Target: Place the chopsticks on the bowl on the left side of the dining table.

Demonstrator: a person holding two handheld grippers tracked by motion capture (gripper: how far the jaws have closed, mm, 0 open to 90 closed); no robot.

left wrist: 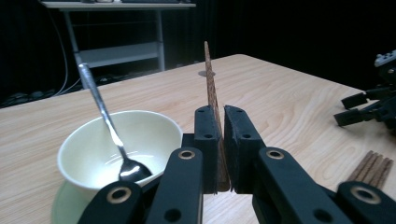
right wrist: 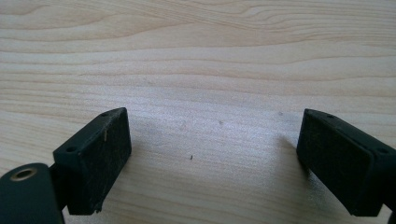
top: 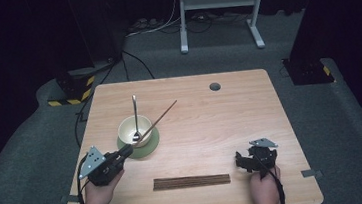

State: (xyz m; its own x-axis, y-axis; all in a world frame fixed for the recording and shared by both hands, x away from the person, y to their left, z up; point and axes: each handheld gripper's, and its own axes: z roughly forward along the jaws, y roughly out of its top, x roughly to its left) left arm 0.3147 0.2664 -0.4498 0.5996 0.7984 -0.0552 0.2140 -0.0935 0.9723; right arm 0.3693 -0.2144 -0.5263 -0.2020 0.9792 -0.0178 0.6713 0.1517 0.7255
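1. The left gripper view shows the left hand-held gripper [left wrist: 218, 140] clamped on a thin brown stick [left wrist: 212, 98], which rises past a spoon [left wrist: 105, 123] leaning in a cream bowl [left wrist: 84, 154].
2. From the high view, the stick [top: 158, 119] points toward 1 o'clock over the bowl [top: 143, 123], on a green saucer [top: 150, 146].
3. More sticks [top: 191, 181] lie at 6 o'clock on the tabletop [top: 231, 122].
4. The right hand-held gripper [right wrist: 212, 158] hangs over bare wood, jaws spread wide.
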